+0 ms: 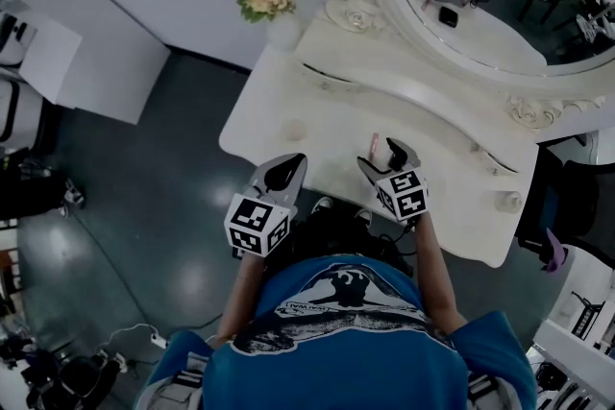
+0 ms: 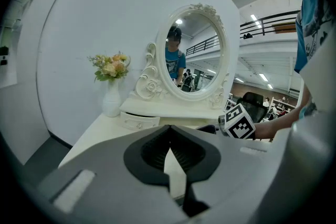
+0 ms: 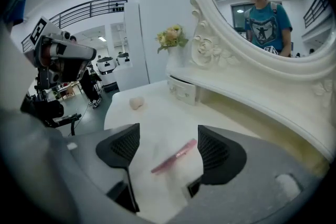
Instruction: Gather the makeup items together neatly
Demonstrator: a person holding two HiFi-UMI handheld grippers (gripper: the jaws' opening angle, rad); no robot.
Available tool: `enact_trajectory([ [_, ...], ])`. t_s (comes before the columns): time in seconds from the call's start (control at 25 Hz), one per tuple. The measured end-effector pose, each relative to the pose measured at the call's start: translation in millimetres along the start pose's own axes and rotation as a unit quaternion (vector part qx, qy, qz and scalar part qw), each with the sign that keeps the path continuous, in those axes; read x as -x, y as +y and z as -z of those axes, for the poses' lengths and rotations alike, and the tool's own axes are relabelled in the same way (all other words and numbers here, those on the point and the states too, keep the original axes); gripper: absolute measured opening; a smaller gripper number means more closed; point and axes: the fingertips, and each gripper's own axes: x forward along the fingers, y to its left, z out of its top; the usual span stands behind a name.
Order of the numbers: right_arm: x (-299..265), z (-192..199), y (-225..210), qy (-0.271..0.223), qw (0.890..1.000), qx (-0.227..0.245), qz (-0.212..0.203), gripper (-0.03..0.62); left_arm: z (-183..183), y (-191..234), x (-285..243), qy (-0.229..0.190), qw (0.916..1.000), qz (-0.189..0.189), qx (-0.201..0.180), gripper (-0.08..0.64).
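Pink stick (image 1: 373, 146): where does it lie in the head view?

On the desk (image 1: 274, 110), near the front edge, just ahead of the right gripper (image 1: 382, 158). The left gripper (image 1: 283, 170) sits off to the left at the same edge, apart from it. So the right hand is plainly the nearer one.

And the left gripper view?

It doesn't show the stick at all. The fingers there are closed tip to tip with nothing between them, pointing across the desk toward the mirror. The right hand's marker cube (image 2: 240, 124) shows off to the right.

The right gripper view, then?

That is the view that matters. The fingers stand wide apart and the stick lies flat on the desk in the gap between them, touched by neither. Its long axis runs on a slant, with the near end low and toward the left finger and the far end close beside the right one.

Would closing take it?

I think so, but it lies askew, so the fingers would meet it cornerwise and could swing it. A small roll of the wrist to square up looks wise. A pale puff (image 3: 136, 103) sits further out to the left, well apart from it.
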Motion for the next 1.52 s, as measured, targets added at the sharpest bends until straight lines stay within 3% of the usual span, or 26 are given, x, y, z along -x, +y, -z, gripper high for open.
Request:
enact_trajectory([
  [0.36,-57,-34,71,0.007,0.994,0.072,-0.087,0.301,9,42,38,-0.009,0.9979,-0.061,0.018,0.012],
  [0.72,-108,-57,123,0.016,0.982,0.127,-0.135,0.245,25,77,87,-0.017,0.9912,-0.123,0.047,0.012],
  [1.2,-150,-57,124,0.047,0.984,0.151,-0.082,0.147,40,95,119,-0.020,0.9870,-0.147,0.061,0.012],
  [1.52,-153,-52,120,0.047,0.991,0.116,-0.050,0.112,38,94,115,-0.026,0.9895,-0.131,0.055,0.012],
])
